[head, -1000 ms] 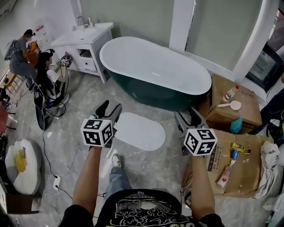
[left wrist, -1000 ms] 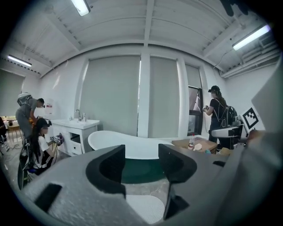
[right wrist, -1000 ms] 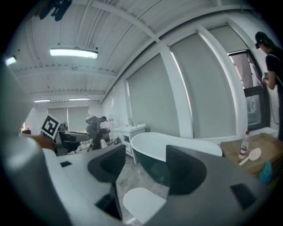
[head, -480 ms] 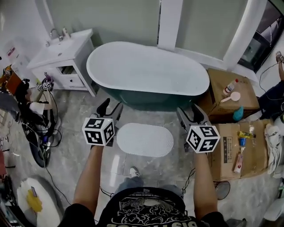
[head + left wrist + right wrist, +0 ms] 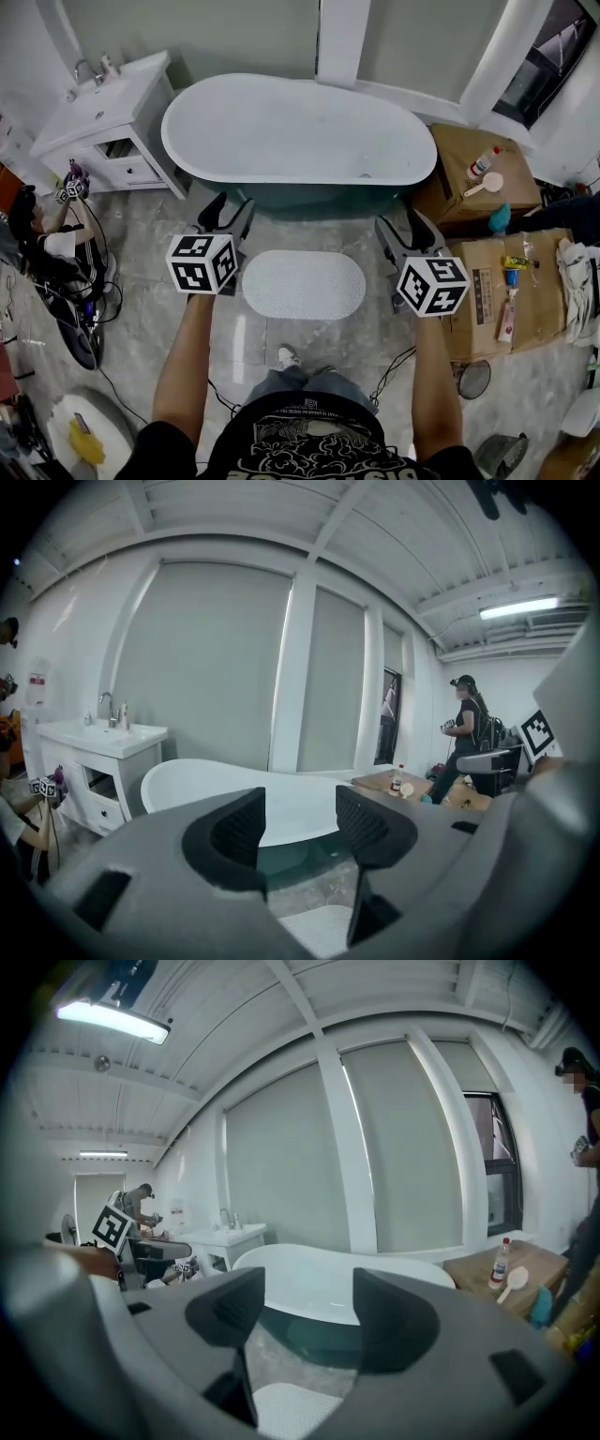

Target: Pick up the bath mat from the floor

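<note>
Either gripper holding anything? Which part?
Nothing is held. The left gripper and right gripper both stand with jaws apart and empty; the bath mat lies on the floor, untouched.

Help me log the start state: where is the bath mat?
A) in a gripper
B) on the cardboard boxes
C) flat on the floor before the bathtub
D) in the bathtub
C: the bath mat lies flat on the floor, just in front of the bathtub.
</note>
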The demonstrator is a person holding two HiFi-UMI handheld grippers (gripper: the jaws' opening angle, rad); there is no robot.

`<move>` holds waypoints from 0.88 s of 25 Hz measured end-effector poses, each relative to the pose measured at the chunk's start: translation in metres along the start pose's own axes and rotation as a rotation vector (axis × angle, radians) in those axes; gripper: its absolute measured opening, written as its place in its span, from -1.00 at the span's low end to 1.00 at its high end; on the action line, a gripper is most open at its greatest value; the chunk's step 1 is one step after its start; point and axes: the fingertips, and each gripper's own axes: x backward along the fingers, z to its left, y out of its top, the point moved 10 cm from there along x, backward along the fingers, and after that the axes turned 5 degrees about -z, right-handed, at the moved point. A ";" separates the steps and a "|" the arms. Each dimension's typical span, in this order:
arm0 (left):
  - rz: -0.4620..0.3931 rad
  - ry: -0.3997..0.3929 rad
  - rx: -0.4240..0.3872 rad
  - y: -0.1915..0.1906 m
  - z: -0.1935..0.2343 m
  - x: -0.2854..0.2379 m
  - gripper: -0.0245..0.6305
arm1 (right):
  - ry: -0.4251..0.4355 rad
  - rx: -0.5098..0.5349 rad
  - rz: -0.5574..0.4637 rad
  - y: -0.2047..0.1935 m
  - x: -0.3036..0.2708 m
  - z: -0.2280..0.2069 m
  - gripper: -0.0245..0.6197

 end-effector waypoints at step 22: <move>0.156 0.056 0.029 -0.132 -0.015 -0.001 -0.14 | -0.001 -0.063 0.205 -0.139 0.010 -0.074 0.05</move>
